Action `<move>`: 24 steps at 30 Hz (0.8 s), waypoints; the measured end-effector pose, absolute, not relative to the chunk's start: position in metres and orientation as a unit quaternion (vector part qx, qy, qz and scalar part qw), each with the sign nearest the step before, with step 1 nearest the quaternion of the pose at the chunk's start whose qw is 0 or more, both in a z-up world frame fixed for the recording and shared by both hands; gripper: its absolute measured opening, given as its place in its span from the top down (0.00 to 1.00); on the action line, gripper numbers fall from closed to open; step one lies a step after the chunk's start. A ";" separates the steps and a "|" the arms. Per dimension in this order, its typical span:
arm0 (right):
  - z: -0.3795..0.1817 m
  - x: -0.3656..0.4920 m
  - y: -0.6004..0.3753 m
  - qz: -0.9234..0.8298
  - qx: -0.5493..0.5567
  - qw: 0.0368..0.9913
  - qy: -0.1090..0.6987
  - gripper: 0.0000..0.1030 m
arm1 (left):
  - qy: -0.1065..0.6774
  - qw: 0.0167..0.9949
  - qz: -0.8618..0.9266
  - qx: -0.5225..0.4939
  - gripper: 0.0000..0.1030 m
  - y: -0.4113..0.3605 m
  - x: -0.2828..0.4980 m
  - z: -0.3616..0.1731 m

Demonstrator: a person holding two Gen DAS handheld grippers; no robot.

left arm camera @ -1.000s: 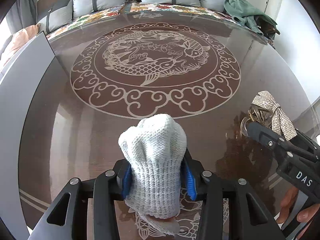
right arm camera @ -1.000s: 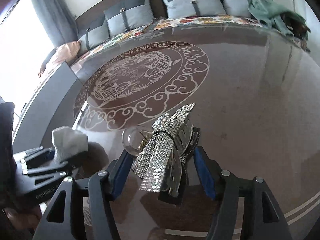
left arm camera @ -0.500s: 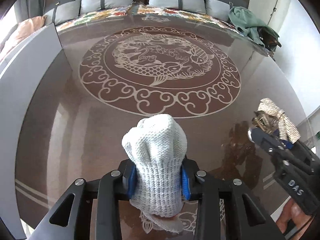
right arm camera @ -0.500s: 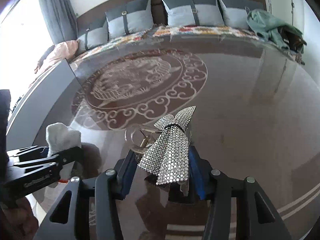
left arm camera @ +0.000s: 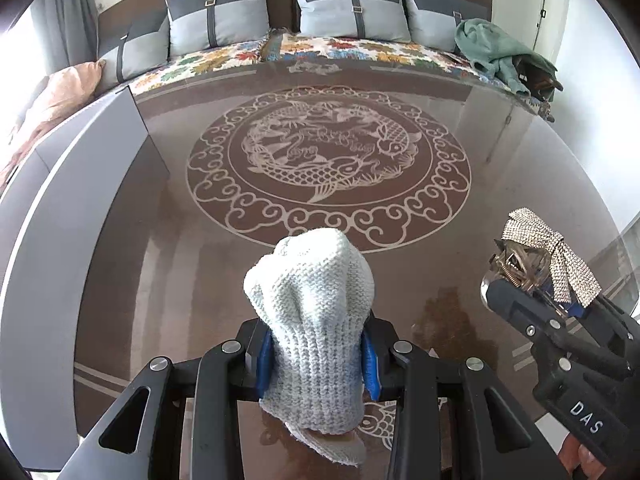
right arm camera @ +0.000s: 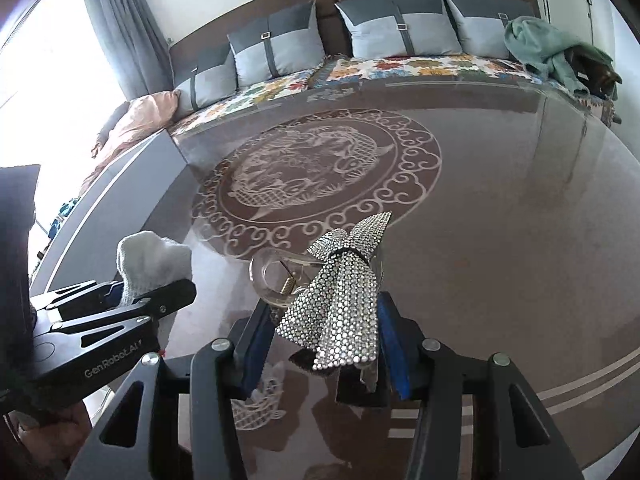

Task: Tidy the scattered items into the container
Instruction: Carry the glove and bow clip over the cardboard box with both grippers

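My left gripper (left arm camera: 316, 364) is shut on a white knitted glove (left arm camera: 314, 320) and holds it above the brown glass table (left arm camera: 160, 264). It also shows at the left of the right wrist view (right arm camera: 132, 300), with the glove (right arm camera: 152, 260) sticking out. My right gripper (right arm camera: 326, 348) is shut on a rhinestone bow hair clip (right arm camera: 340, 312) with a clear claw (right arm camera: 276, 276), held above the table. In the left wrist view the right gripper (left arm camera: 532, 308) and clip (left arm camera: 548, 256) are at the right. A grey container (left arm camera: 68, 208) stands at the table's left edge.
The table top bears a round fish pattern (left arm camera: 328, 168). Behind it is a sofa with grey cushions (left arm camera: 216, 20), a flowered cover and a green cloth (left arm camera: 496, 52). A peach pillow (left arm camera: 60, 96) lies at the far left.
Both grippers have risen with their items, so the views now take in more of the sofa. The glove and the clip stay gripped.
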State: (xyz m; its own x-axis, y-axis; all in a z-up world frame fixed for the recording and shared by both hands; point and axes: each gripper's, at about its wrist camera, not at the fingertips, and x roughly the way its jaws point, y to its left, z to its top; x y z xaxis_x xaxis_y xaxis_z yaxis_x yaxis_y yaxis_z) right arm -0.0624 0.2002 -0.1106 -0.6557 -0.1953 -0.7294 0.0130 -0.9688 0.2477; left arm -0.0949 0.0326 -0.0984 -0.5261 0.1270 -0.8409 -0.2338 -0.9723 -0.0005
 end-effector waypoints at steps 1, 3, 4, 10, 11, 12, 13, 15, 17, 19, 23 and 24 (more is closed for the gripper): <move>-0.108 -0.061 0.198 -0.904 0.409 0.060 -0.110 0.52 | 0.055 0.103 0.873 -0.474 0.66 0.031 -0.094 -0.096; -0.103 -0.058 0.192 -0.905 0.406 0.063 -0.106 0.52 | 0.050 0.102 0.876 -0.469 0.66 0.025 -0.089 -0.089; -0.100 -0.057 0.188 -0.906 0.406 0.066 -0.105 0.52 | 0.048 0.101 0.877 -0.467 0.66 0.021 -0.087 -0.086; -0.090 -0.056 0.162 -0.904 0.408 0.088 -0.091 0.52 | 0.021 0.084 0.881 -0.464 0.66 -0.010 -0.084 -0.079; -0.088 -0.056 0.157 -0.904 0.409 0.092 -0.088 0.52 | 0.015 0.081 0.881 -0.466 0.66 -0.016 -0.084 -0.079; -0.087 -0.056 0.152 -0.903 0.409 0.095 -0.085 0.52 | 0.010 0.077 0.881 -0.467 0.66 -0.022 -0.084 -0.079; -0.086 -0.056 0.147 -0.903 0.410 0.099 -0.082 0.52 | 0.005 0.074 0.881 -0.468 0.66 -0.027 -0.084 -0.080; -0.085 -0.057 0.138 -0.902 0.412 0.106 -0.077 0.52 | -0.003 0.069 0.880 -0.469 0.66 -0.036 -0.083 -0.081; -0.082 -0.056 0.128 -0.900 0.413 0.116 -0.071 0.52 | -0.012 0.064 0.880 -0.470 0.66 -0.046 -0.082 -0.082; -0.080 -0.056 0.118 -0.900 0.414 0.124 -0.064 0.52 | -0.020 0.061 0.879 -0.472 0.66 -0.054 -0.081 -0.083; -0.077 -0.056 0.101 -0.899 0.415 0.135 -0.048 0.52 | -0.037 0.058 0.878 -0.473 0.66 -0.067 -0.078 -0.083; -0.076 -0.056 0.097 -0.898 0.415 0.138 -0.044 0.52 | -0.042 0.059 0.878 -0.473 0.66 -0.069 -0.078 -0.082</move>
